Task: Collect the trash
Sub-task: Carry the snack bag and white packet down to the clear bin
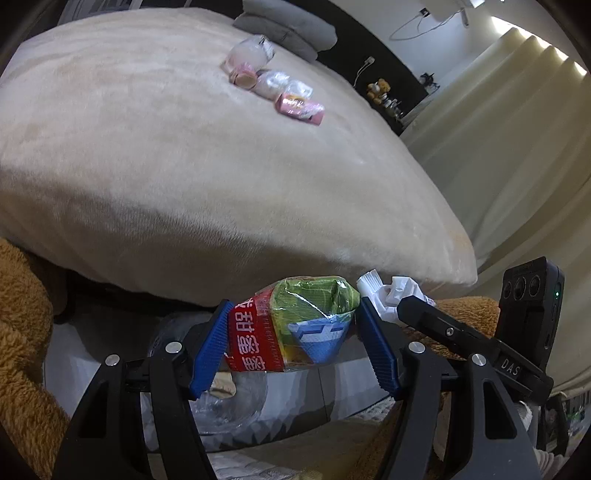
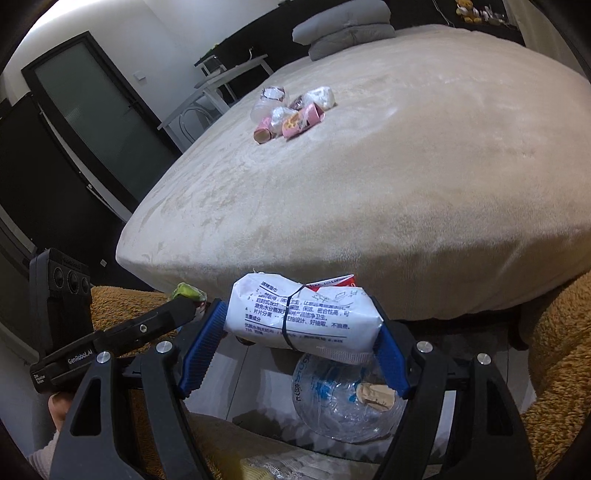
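My left gripper [image 1: 293,332] is shut on a crumpled green and red snack wrapper [image 1: 295,325], held below the foot of the bed. My right gripper [image 2: 301,328] is shut on a white wet-wipe packet [image 2: 303,317] beside it; the packet's white edge also shows in the left wrist view [image 1: 388,295]. Under both grippers lies a clear plastic bag [image 2: 347,402] holding scraps. A pile of trash, pink wrappers and clear plastic, lies on the beige bed [image 1: 280,88], and it also shows in the right wrist view [image 2: 291,110].
The beige bed [image 2: 369,203] fills the view ahead, with grey pillows [image 2: 347,26] at its far end. A brown fluffy rug [image 1: 22,332] lies on the floor. A dark door [image 2: 99,110] and a small white table [image 2: 221,77] stand at left; curtains [image 1: 517,147] hang at right.
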Action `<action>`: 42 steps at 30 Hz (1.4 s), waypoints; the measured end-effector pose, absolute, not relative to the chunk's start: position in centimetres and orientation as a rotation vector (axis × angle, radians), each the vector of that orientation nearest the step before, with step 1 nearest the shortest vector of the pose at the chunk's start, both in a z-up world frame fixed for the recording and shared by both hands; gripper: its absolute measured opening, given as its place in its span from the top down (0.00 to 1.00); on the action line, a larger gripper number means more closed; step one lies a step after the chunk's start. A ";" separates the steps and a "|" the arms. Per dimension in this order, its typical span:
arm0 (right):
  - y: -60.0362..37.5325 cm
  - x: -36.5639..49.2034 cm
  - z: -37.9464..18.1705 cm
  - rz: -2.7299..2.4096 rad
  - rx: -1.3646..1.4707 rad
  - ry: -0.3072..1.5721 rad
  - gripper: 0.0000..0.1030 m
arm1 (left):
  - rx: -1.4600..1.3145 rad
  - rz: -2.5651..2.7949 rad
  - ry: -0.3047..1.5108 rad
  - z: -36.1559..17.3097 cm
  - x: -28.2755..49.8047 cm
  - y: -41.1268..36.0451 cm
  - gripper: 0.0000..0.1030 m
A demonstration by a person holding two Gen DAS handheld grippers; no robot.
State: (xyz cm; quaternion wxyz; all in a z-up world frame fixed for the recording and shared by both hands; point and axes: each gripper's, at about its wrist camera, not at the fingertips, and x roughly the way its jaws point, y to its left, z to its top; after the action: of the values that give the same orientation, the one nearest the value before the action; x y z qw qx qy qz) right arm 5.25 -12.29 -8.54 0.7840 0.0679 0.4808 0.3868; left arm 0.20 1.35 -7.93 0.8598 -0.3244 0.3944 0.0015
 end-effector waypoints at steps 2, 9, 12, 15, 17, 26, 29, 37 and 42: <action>-11.9 5.6 -9.6 0.821 0.145 1.089 0.28 | -0.713 0.007 0.875 -9.1 0.6 1.6 0.36; -11.0 7.2 -13.6 0.758 0.167 1.281 0.28 | -0.784 0.028 1.022 -12.6 1.9 1.8 0.36; -11.0 7.8 -15.1 0.722 0.185 1.356 0.28 | -0.812 0.046 1.089 -14.2 2.3 2.0 0.36; -11.1 8.3 -16.7 0.689 0.209 1.427 0.28 | -0.838 0.063 1.151 -15.8 2.5 2.1 0.36; -11.0 8.7 -17.6 0.660 0.210 1.466 0.28 | -0.854 0.068 1.185 -16.6 2.6 2.2 0.36; -10.5 9.3 -20.2 0.583 0.207 1.586 0.28 | -0.891 0.078 1.314 -19.4 3.0 2.0 0.36; -10.5 9.5 -20.9 0.566 0.210 1.626 0.28 | -0.892 0.079 1.348 -19.9 3.1 1.9 0.36; -10.2 9.5 -22.4 0.552 0.199 1.673 0.28 | -0.840 0.078 1.414 -21.2 3.1 1.1 0.36; -10.0 9.2 -22.7 0.542 0.187 1.681 0.28 | -0.843 0.096 1.431 -22.0 2.9 1.2 0.34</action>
State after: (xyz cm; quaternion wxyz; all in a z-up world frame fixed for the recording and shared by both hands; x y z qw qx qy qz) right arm 9.19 -10.03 -22.72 0.6309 0.0818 0.7343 0.2369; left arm 2.86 1.17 -22.05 0.6734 -0.3747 0.6358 0.0426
